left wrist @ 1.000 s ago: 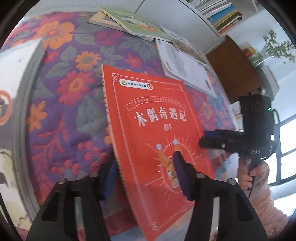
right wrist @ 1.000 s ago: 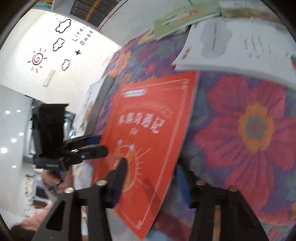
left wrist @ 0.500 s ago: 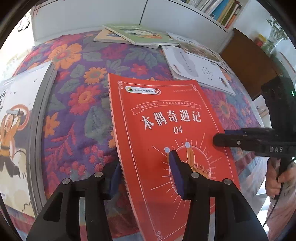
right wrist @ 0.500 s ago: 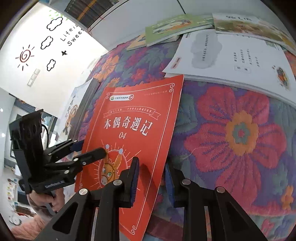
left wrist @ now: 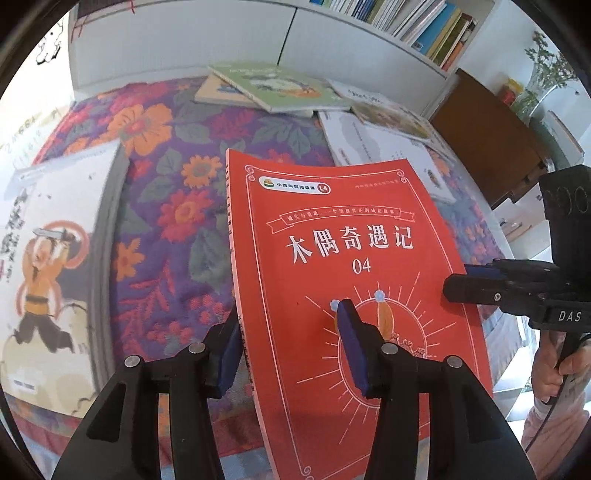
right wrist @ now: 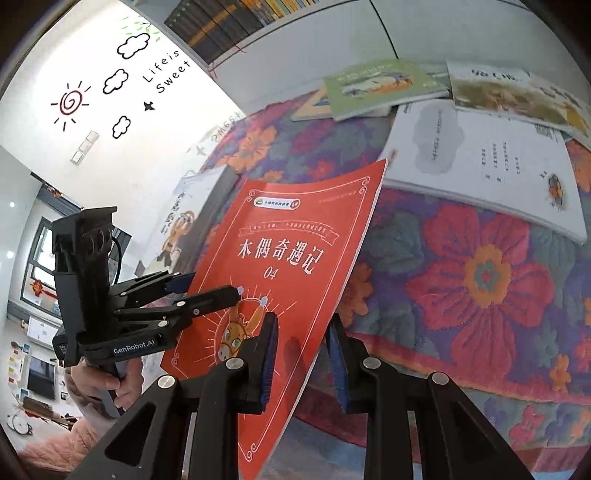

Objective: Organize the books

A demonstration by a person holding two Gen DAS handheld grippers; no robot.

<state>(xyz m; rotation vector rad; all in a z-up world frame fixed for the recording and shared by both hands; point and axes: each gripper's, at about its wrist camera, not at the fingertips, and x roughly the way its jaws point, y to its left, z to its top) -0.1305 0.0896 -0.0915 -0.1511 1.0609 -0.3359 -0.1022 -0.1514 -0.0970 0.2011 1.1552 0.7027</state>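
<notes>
The red book (left wrist: 332, 229) hung clear of the flowered cloth (left wrist: 166, 221), held at its near end by both tools. Its long axis ran straight ahead from them, title end farthest away and tipped upward, with the cover bowing a little.

The left tool (left wrist: 288, 339) straddled the spine-side edge, one pad behind the spine and the other on the cover, clamped on the book. The right tool (right wrist: 303, 350) took the opposite, open edge. Its jaws had just been closing with that edge between them, and they now looked pressed onto it.

So the book lay ahead of and between the two tools, the spine to the left tool's side.

The white book with a painted figure (left wrist: 55, 240) lay to the left of the left tool, flat on the cloth. The green book (left wrist: 269, 85) and the white open-faced one (right wrist: 480, 158) lay farther ahead, beyond the red book's far end. The bookshelf (left wrist: 406, 22) stood past those.

In my judgement the coming move turned on that forward-pointing axis. Carrying the book ahead would need no turn. Setting it on the book at the left would mean swinging it sideways, and the left hand was the nearer one for that.
</notes>
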